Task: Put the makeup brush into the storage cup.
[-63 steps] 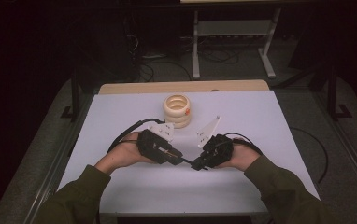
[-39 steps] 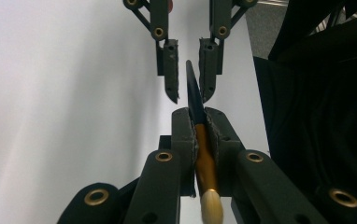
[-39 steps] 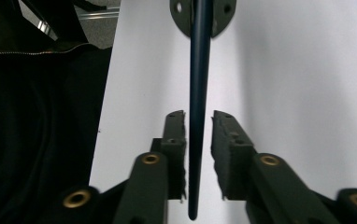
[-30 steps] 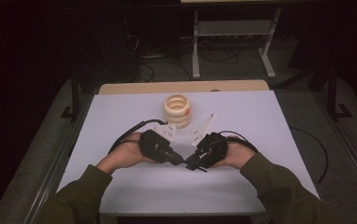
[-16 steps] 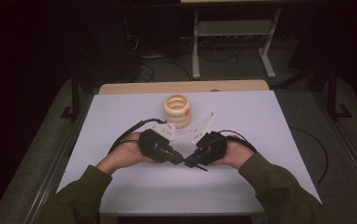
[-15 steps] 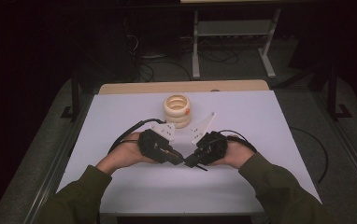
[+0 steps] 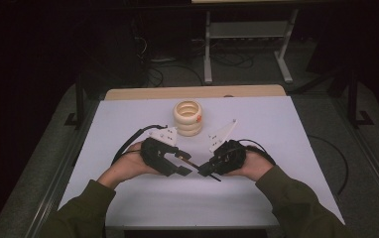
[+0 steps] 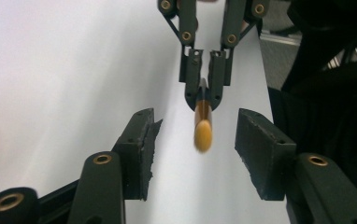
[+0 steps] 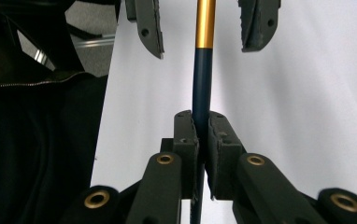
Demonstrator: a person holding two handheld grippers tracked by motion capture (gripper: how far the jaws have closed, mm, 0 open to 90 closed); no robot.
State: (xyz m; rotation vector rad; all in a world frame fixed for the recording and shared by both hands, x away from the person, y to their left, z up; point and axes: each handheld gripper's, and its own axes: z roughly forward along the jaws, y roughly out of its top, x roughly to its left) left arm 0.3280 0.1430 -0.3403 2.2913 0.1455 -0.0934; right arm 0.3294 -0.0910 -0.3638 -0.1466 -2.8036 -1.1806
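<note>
high view: right claw grips pen, left claw just parted around it, rings behind.

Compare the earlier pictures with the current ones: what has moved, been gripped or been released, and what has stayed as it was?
The left gripper has just been opening and has let go of the gold-tipped pen, whose gold end lies free between its jaws. The right gripper stays clamped on the pen's dark barrel. Both hands have barely moved; the stack of rings stays put.

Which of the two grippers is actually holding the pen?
The right gripper: its jaws clamp the pen, while the left gripper has just been opening, pads apart beside the gold end.
</note>
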